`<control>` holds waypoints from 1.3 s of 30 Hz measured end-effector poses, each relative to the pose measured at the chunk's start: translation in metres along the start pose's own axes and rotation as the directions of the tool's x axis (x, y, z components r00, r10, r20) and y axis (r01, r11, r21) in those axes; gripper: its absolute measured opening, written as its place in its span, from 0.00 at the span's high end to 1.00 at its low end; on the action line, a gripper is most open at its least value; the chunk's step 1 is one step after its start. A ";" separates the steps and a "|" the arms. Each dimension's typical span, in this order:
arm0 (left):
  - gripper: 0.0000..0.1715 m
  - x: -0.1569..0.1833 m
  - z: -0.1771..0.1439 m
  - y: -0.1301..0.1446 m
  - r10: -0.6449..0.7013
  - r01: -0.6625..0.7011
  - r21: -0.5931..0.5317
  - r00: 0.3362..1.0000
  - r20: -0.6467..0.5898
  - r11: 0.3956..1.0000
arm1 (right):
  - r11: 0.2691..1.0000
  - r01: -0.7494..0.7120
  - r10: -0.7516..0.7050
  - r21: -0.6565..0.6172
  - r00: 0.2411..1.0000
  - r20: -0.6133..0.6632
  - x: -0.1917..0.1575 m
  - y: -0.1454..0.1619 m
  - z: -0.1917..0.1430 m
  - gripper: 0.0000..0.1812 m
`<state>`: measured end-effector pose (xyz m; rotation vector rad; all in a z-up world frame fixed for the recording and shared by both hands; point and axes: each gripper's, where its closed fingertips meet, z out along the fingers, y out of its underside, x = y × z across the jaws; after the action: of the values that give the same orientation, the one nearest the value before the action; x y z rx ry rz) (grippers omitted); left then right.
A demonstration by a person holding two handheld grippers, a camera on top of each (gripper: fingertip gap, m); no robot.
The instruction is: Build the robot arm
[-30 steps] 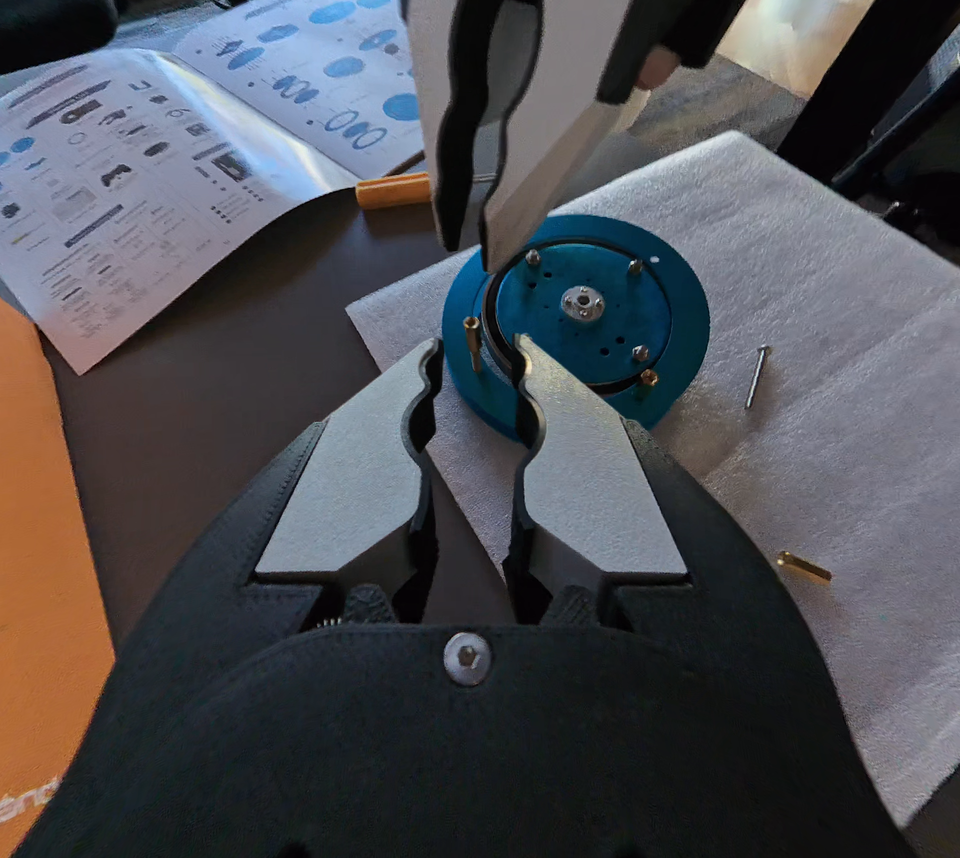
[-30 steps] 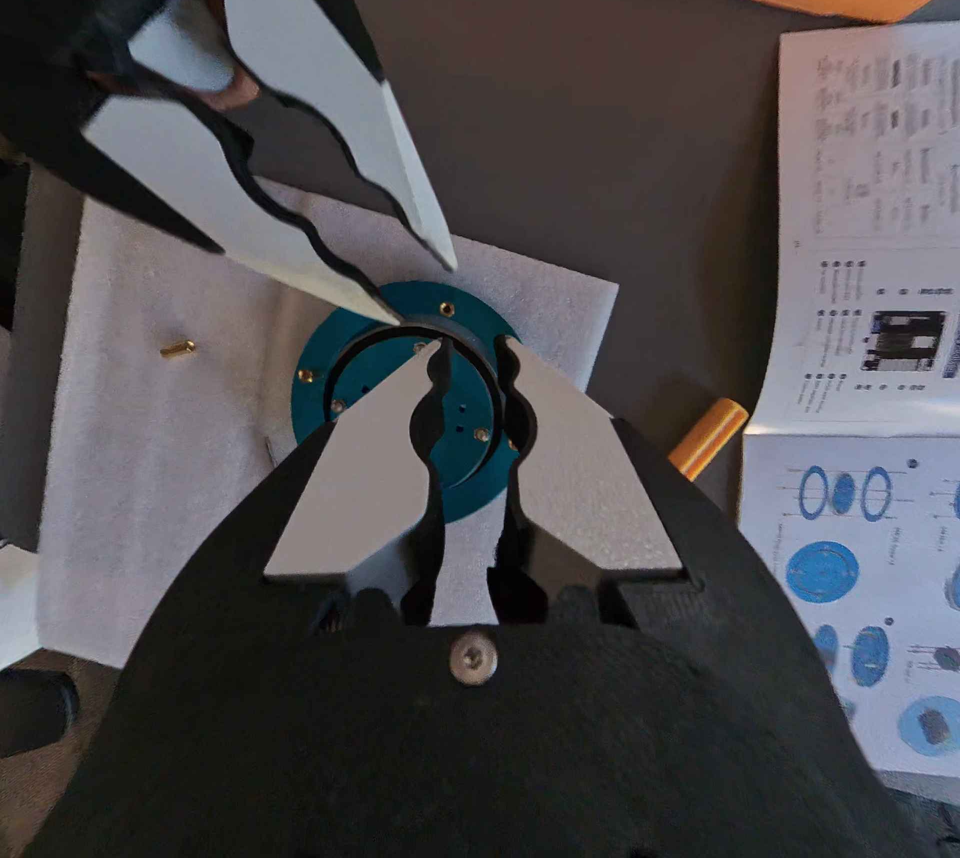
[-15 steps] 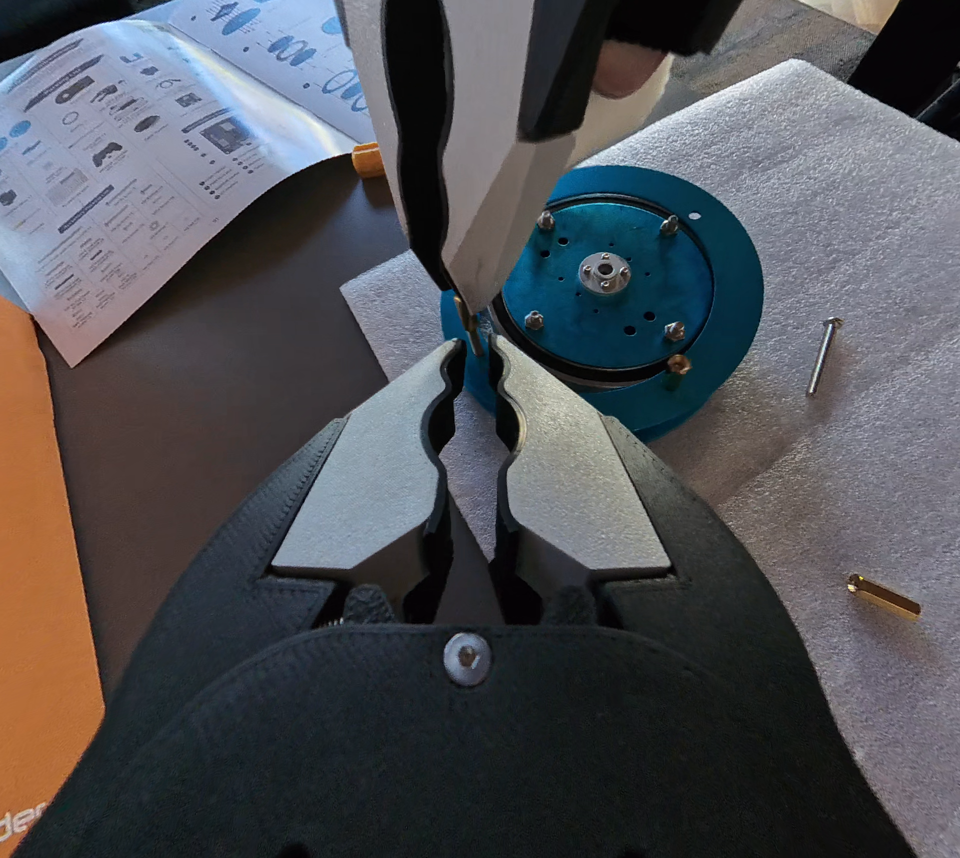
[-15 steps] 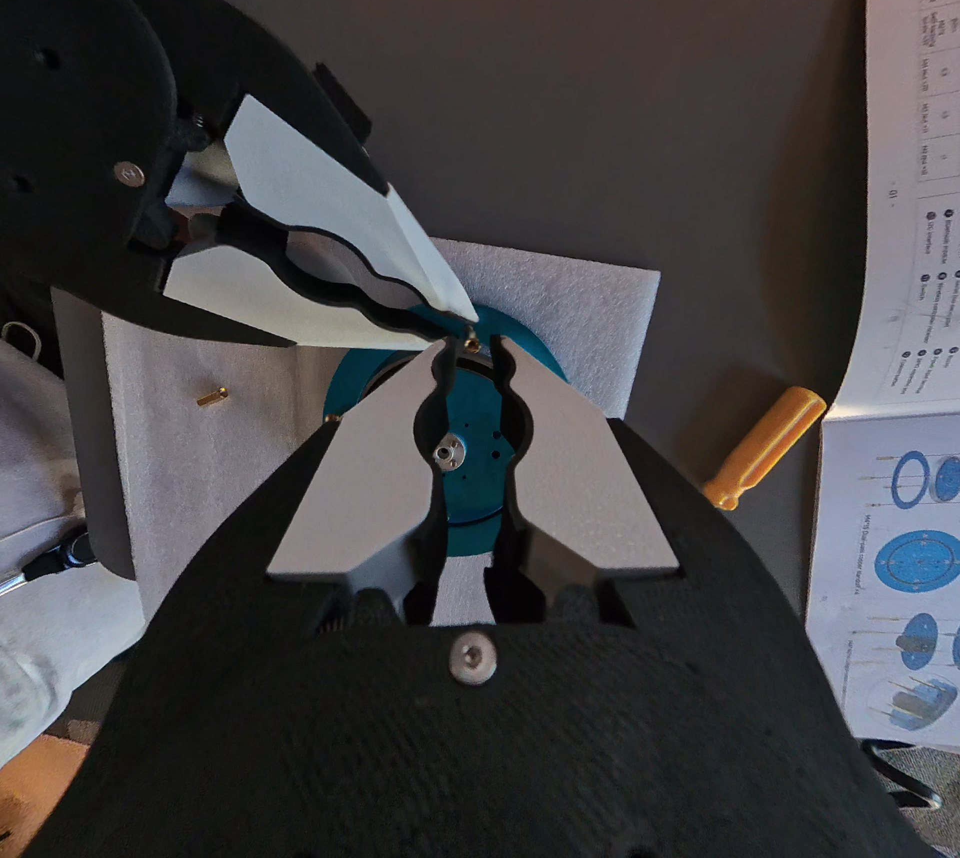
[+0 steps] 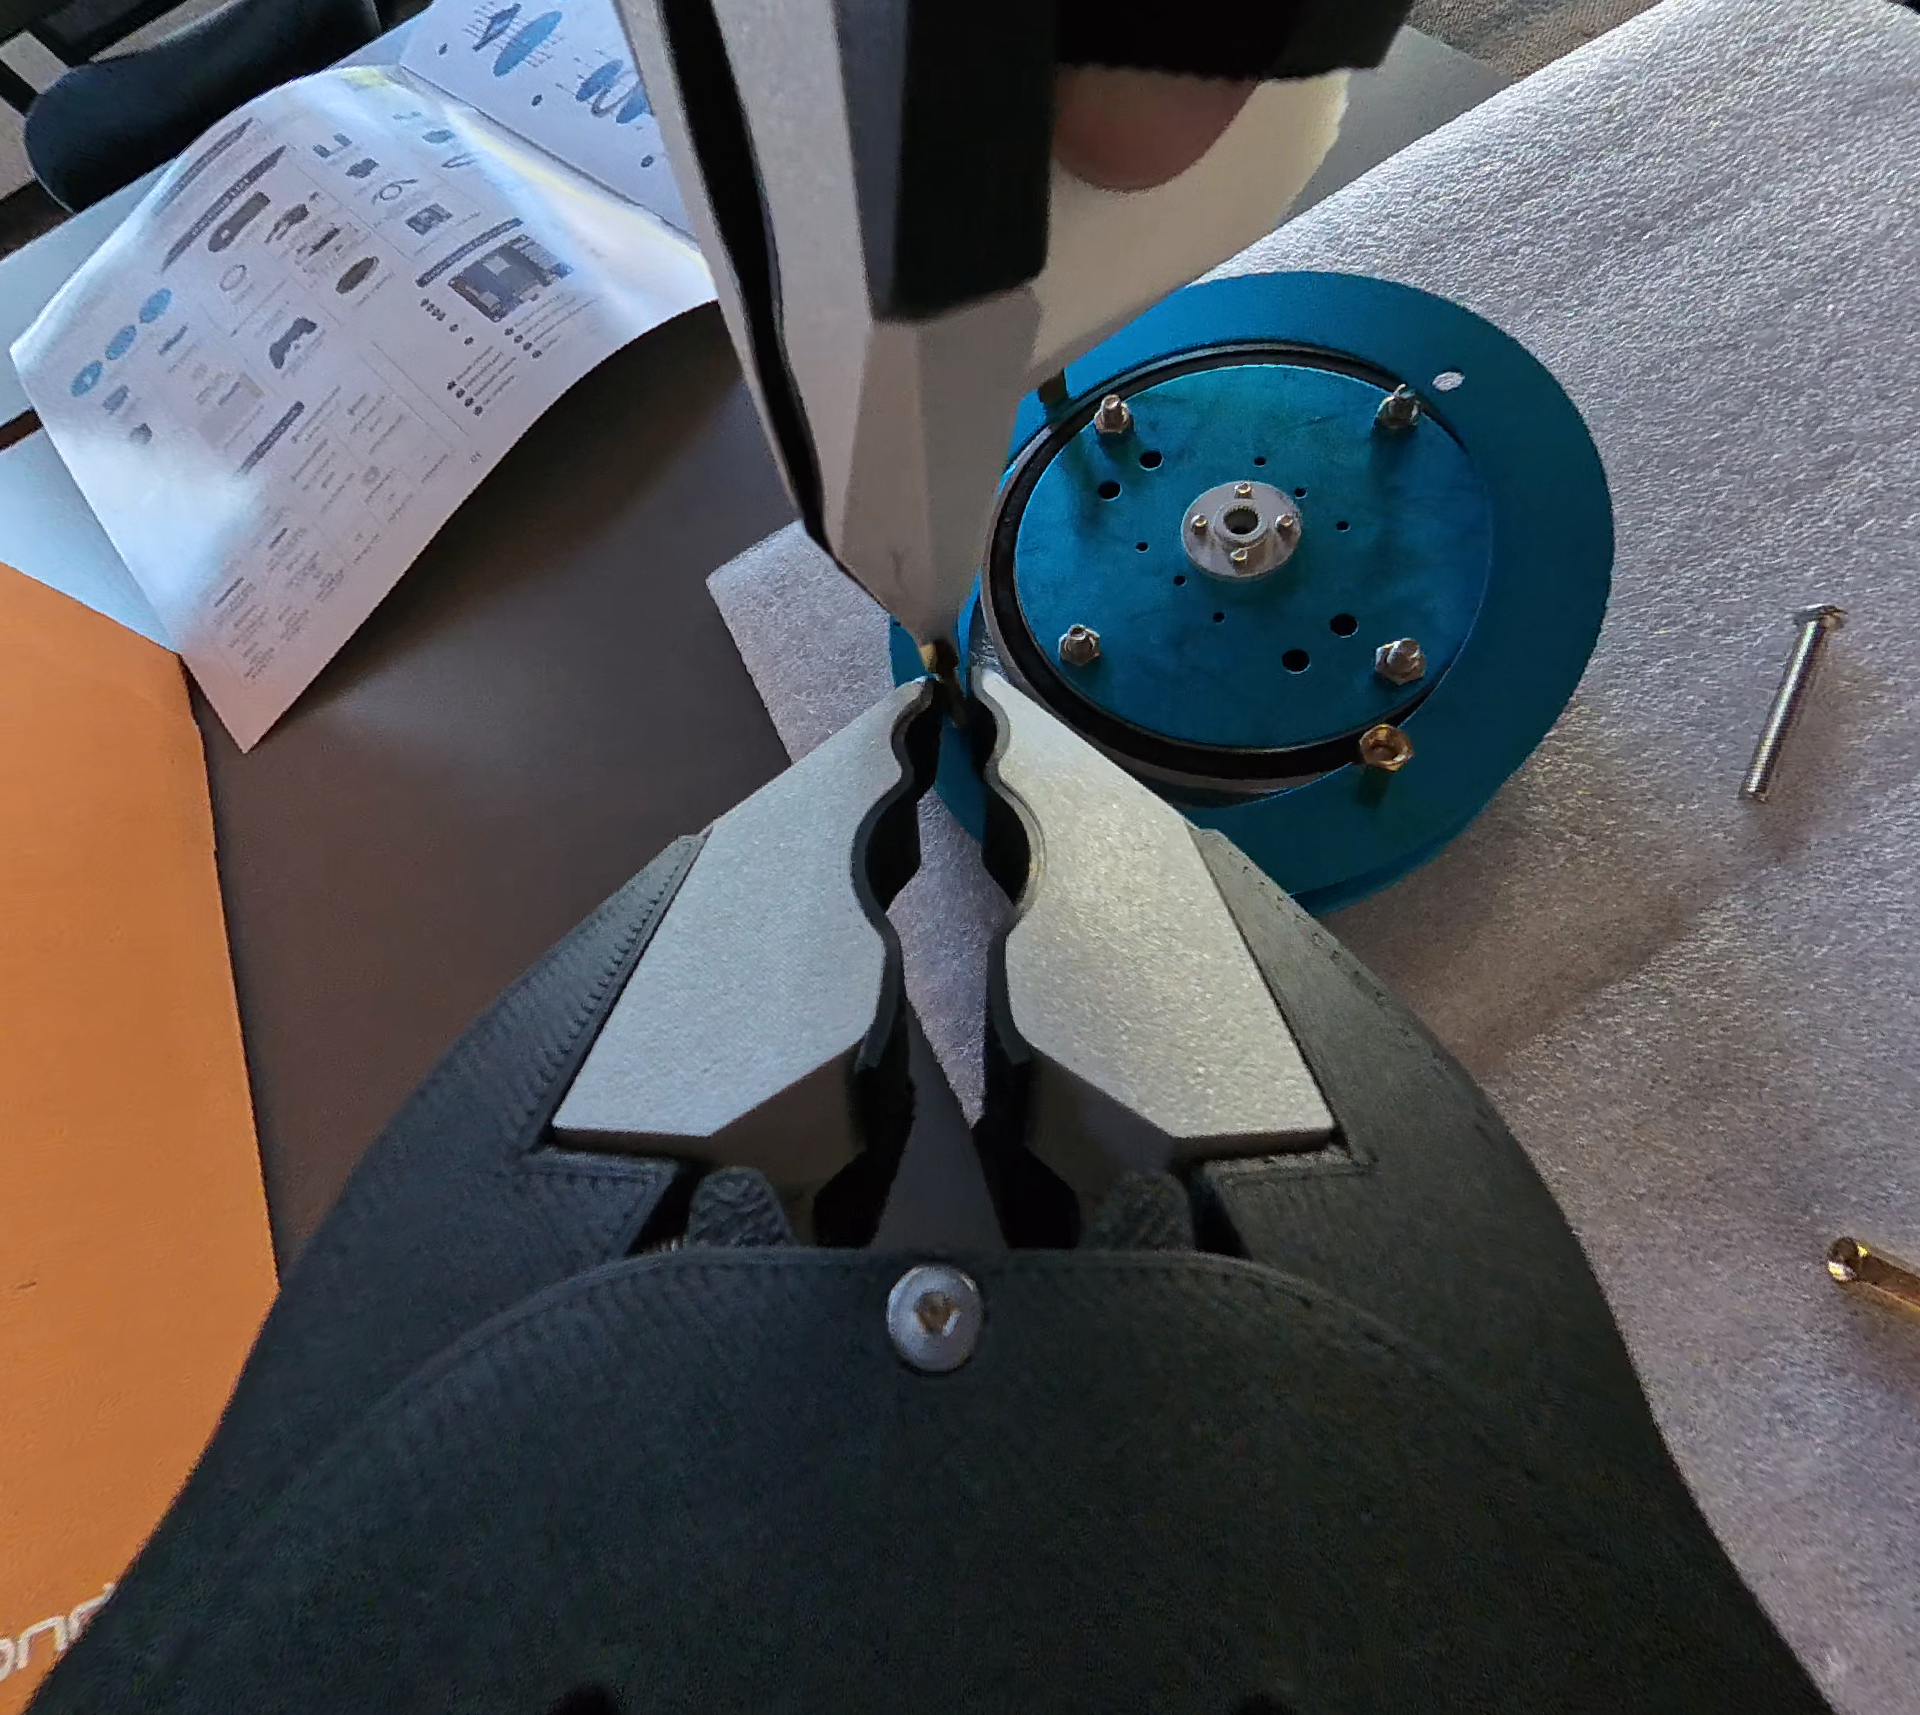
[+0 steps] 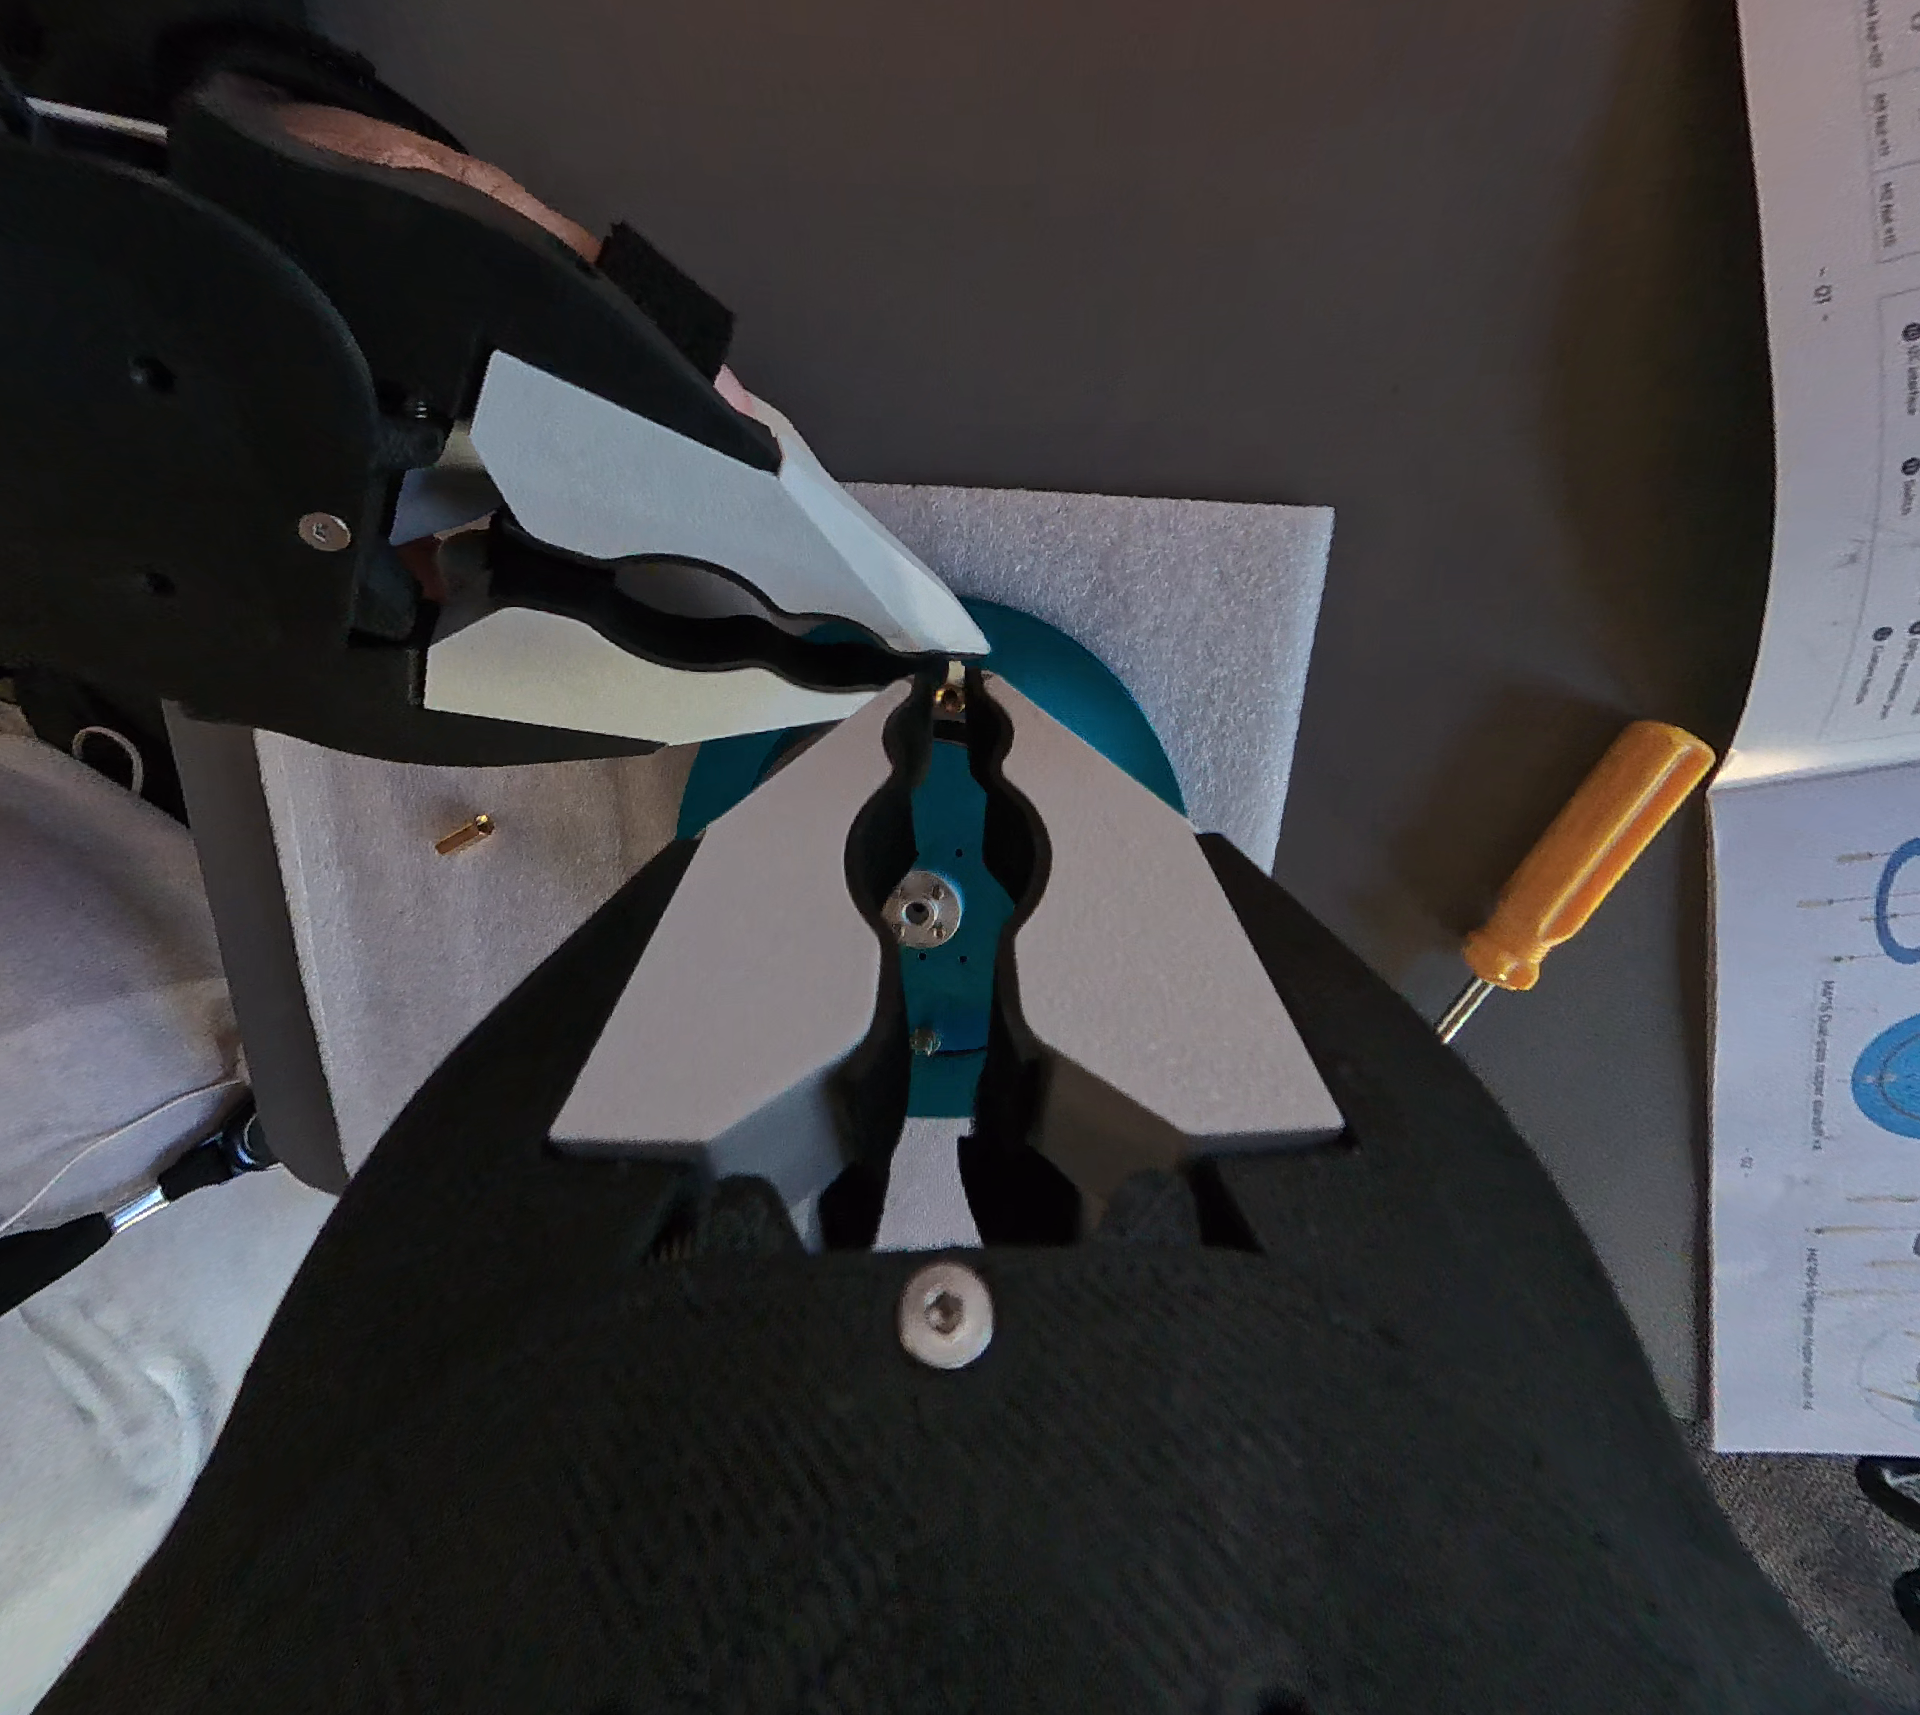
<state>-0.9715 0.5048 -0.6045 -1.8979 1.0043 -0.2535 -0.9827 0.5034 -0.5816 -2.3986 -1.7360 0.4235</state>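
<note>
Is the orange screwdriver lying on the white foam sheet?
No, the screwdriver lies on the dark table, off the foam sheet's right edge.

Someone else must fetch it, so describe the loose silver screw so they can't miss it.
Find the white foam sheet on the dark table, with the blue disc on it. Right of the disc in the left wrist view, the silver screw lies flat on bare foam. It is long and steel-coloured, unlike the shorter brass standoff nearer the camera.

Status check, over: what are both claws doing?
Right claw shut on brass standoff at rim of blue disc. Left claw tips flank it, grip unclear. Loose screw lies apart.
</note>
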 end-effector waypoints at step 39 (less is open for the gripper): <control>0.99 -0.003 0.001 -0.001 0.039 -0.039 0.001 0.997 0.060 0.999 | 0.948 0.314 -0.310 0.058 0.948 -0.077 0.005 0.005 0.002 0.86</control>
<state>-0.9728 0.5075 -0.6035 -1.8712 0.9997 -0.1736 -0.9775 0.5061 -0.5856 -2.0159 -1.9890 0.3476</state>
